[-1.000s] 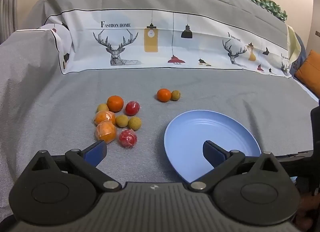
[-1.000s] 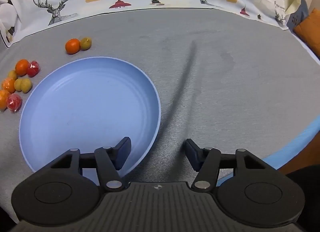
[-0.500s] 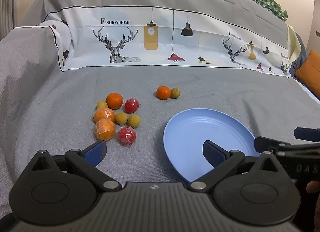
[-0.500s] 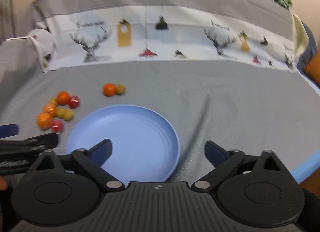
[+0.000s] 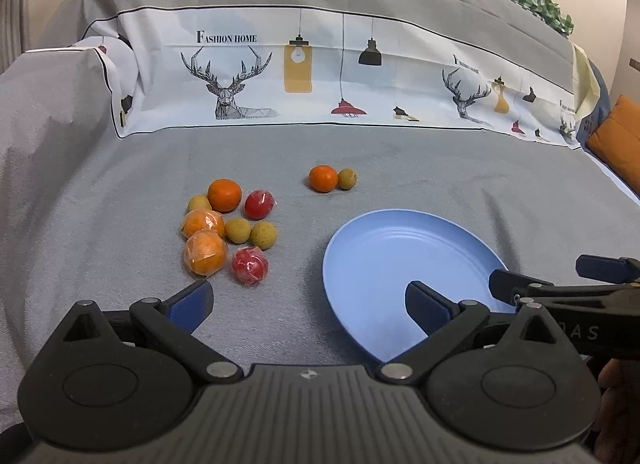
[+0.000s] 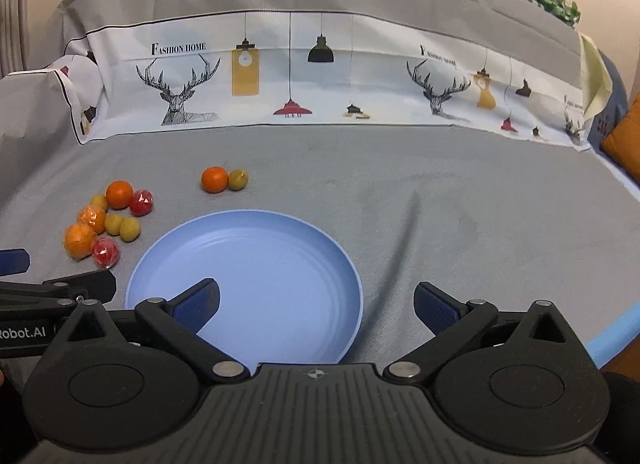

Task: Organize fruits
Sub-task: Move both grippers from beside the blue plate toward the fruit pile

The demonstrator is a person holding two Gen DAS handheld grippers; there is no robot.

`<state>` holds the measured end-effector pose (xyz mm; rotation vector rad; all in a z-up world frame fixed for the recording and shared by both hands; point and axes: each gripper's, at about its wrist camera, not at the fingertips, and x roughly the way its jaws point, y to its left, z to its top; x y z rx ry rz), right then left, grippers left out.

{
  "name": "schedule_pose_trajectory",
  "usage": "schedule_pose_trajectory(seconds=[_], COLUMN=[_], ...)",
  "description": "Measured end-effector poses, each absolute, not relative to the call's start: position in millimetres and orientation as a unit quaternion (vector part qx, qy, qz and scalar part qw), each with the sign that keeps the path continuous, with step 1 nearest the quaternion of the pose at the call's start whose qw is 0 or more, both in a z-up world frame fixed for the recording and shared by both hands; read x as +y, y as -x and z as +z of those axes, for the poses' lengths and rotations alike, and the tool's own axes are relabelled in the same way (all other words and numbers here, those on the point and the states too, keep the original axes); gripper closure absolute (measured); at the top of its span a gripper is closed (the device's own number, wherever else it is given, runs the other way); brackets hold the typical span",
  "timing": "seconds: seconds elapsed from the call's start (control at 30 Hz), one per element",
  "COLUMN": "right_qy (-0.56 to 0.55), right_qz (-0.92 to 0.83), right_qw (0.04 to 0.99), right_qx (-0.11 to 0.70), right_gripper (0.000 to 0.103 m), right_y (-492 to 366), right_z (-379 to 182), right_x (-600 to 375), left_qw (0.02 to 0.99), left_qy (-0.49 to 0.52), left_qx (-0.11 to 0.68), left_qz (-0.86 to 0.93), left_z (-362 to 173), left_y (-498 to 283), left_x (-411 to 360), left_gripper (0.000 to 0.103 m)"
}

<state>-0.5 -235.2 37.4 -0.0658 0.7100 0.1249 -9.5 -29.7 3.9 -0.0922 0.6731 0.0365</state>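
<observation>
An empty blue plate [image 5: 392, 256] [image 6: 260, 256] lies on the grey cloth. Left of it sits a cluster of several fruits: oranges [image 5: 225, 194], wrapped oranges [image 5: 205, 253], red wrapped fruits [image 5: 250, 265] and small yellow-green fruits [image 5: 263, 234]; the cluster also shows in the right wrist view [image 6: 105, 220]. Farther back, one orange [image 5: 323, 178] [image 6: 215, 179] touches a yellow-green fruit [image 5: 347, 178] [image 6: 238, 179]. My left gripper [image 5: 308, 300] is open and empty, near the cluster's front. My right gripper [image 6: 318, 304] is open and empty over the plate's near right rim.
The grey cloth covers a sofa seat, with a white printed cloth [image 5: 320, 76] along the backrest. An orange cushion [image 5: 618, 136] lies at the far right. A blue seat edge [image 6: 612, 338] shows at the right front.
My right gripper has tilted up and pulled back from close over the plate, so the whole seat shows. It now appears beside the left one. The left gripper drew back slightly.
</observation>
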Motion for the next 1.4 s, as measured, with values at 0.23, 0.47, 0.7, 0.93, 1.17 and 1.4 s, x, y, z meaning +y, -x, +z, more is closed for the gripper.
schedule_pose_trajectory(seconds=[0.23, 0.47, 0.7, 0.93, 1.17, 1.4], right_qy=[0.019, 0.019, 0.015, 0.000, -0.002, -0.002], right_qz=[0.060, 0.074, 0.076, 0.083, 0.083, 0.110], right_qw=[0.929, 0.923, 0.923, 0.927, 0.929, 0.933], right_qx=[0.364, 0.376, 0.377, 0.367, 0.360, 0.344], right_gripper=[0.001, 0.005, 0.020, 0.038, 0.048, 0.071], right_y=[-4.0, -5.7, -5.3, -4.8, -4.7, -1.2], right_z=[34.2, 33.6, 31.4, 34.1, 33.8, 37.6], right_x=[-238.0, -237.7, -237.4, -239.3, -238.3, -234.8], left_qw=[0.943, 0.944, 0.946, 0.946, 0.945, 0.944], left_qy=[0.041, 0.038, 0.032, 0.036, 0.034, 0.042], left_qx=[0.329, 0.328, 0.322, 0.322, 0.323, 0.321], left_qz=[0.011, 0.005, -0.005, -0.014, -0.030, -0.066], left_z=[4.0, 4.4, 5.2, 5.6, 5.1, 8.1], left_y=[10.1, 10.8, 13.3, 13.9, 14.3, 17.2], left_x=[-32.2, -34.3, -38.0, -37.6, -39.6, -39.4], left_gripper=[0.001, 0.001, 0.004, 0.020, 0.047, 0.084])
